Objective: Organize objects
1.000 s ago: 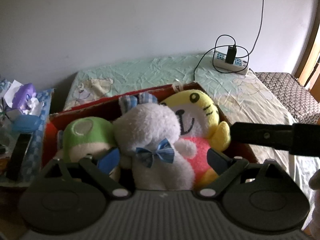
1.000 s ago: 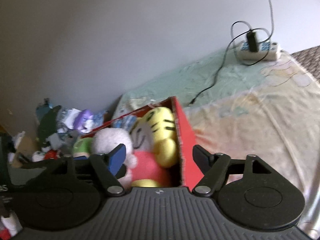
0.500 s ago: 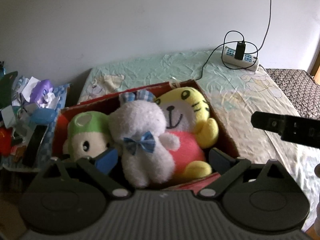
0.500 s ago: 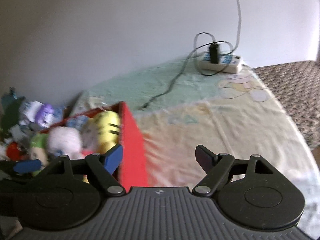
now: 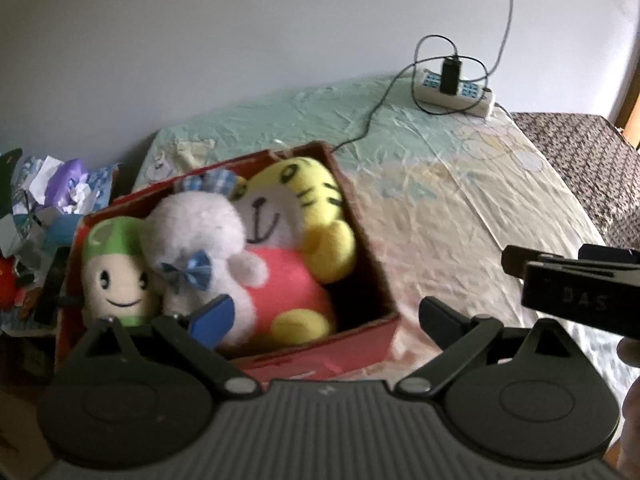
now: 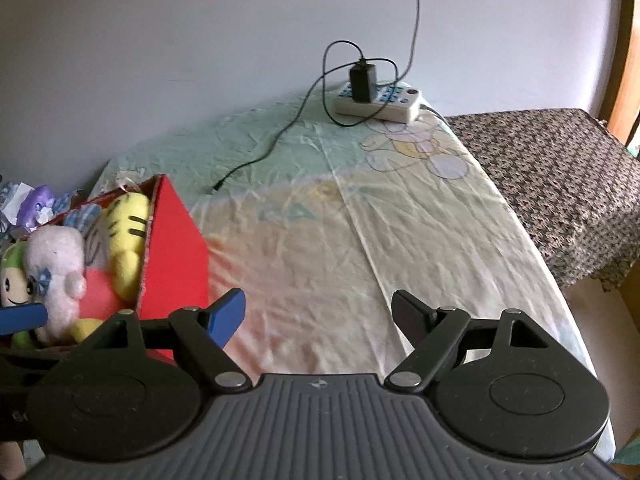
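Observation:
A red cardboard box (image 5: 352, 336) sits on the pale bed sheet (image 5: 460, 208) and holds three plush toys. They are a green-capped doll (image 5: 116, 276), a white bunny with a blue bow (image 5: 200, 236) and a yellow tiger with a pink belly (image 5: 304, 204). My left gripper (image 5: 324, 314) hovers open over the box's near wall, touching no toy. In the right wrist view the box (image 6: 176, 256) lies at the left. My right gripper (image 6: 318, 312) stands open over bare sheet, with nothing between its fingers.
A white power strip (image 6: 384, 102) with a black charger and a trailing cable lies at the back by the wall. A brown patterned cover (image 6: 560, 184) lies on the right. A cluttered stand (image 5: 52, 208) with papers sits left of the box.
My left gripper has drawn back from the toys, so the whole box now shows. My right gripper has swung right, away from the box and over the sheet. Both jaws stand slightly wider.

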`<state>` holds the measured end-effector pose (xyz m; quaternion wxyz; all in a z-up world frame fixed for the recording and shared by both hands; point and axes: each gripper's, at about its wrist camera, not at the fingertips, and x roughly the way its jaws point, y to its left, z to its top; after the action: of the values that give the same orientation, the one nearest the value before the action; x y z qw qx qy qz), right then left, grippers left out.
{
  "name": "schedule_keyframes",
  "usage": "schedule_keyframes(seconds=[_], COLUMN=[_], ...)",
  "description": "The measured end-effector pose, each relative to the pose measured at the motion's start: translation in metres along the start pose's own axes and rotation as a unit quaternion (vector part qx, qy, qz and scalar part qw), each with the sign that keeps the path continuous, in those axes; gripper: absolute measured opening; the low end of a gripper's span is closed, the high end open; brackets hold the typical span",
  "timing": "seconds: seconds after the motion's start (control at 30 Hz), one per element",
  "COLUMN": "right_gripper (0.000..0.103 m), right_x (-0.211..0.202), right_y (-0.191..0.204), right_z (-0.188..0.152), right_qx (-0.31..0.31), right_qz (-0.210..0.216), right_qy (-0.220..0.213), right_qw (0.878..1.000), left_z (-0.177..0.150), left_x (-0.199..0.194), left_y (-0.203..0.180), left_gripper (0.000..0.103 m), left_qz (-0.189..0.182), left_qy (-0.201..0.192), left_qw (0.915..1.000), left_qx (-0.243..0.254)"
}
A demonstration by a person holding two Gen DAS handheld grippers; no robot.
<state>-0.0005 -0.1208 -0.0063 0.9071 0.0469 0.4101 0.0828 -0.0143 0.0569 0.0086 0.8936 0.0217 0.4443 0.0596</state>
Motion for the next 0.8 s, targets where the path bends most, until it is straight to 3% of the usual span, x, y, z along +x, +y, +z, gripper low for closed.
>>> schedule_keyframes(seconds=[0.53,0.8], right_gripper=[0.083,0.086], right_x=[0.001,-0.001], right_y=[-0.03,-0.031], right_z=[-0.011,-0.014], right_qx=[-0.004,-0.012], right_qz=[-0.029,-0.024], right_qy=[0.021,0.029], right_qw=[0.999,0.999], left_z=[-0.022,-0.031], left_x=[0.011,0.02], left_y=[-0.054,-0.058], left_gripper=[0.099,0.099], left_qz=[-0.002,0.013], left_qy=[0.042,0.069], left_qw=[0.9991,0.9976], left_qx=[0.011,-0.002])
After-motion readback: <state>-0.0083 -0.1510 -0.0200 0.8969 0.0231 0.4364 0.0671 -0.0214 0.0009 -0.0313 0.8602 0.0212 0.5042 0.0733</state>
